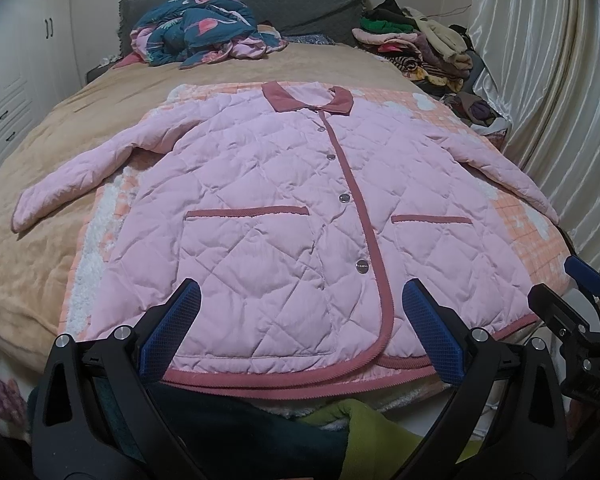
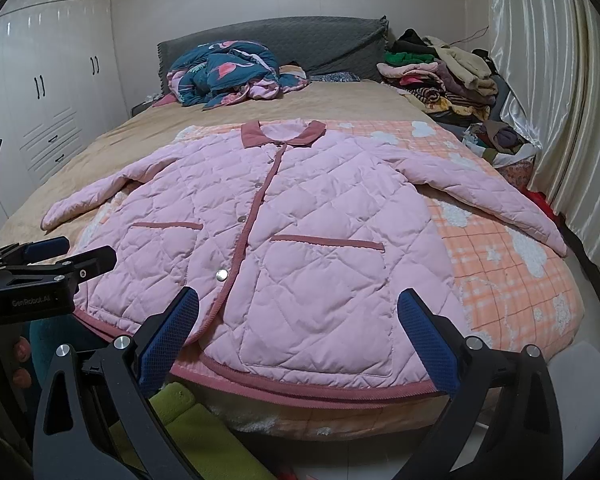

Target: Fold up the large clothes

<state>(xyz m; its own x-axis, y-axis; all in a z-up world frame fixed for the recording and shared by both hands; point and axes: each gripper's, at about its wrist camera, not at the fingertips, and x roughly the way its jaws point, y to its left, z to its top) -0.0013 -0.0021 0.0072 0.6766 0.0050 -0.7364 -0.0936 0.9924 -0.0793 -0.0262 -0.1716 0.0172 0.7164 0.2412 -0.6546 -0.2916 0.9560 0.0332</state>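
Observation:
A pink quilted jacket (image 1: 276, 216) (image 2: 300, 240) with dark pink collar, trim and pocket edges lies flat and buttoned on an orange checked blanket (image 1: 536, 220) (image 2: 512, 280). Both sleeves are spread out to the sides. My left gripper (image 1: 300, 328) is open just short of the jacket's hem, with nothing between its blue pads (image 1: 172, 332). My right gripper (image 2: 296, 332) is open too, at the hem's right half, and holds nothing. The right gripper (image 1: 580, 296) shows at the right edge of the left wrist view. At the left edge of the right wrist view is the left gripper (image 2: 56, 256).
The bed (image 1: 32, 248) has a tan cover and a grey headboard (image 2: 284, 36). A crumpled blue and pink quilt (image 1: 204, 32) lies near the headboard. A pile of clothes (image 2: 448, 76) sits at the far right, beside the curtain (image 2: 560, 100). White wardrobes (image 2: 48, 88) stand on the left. Green and dark clothing (image 1: 352, 424) lies below the bed's near edge.

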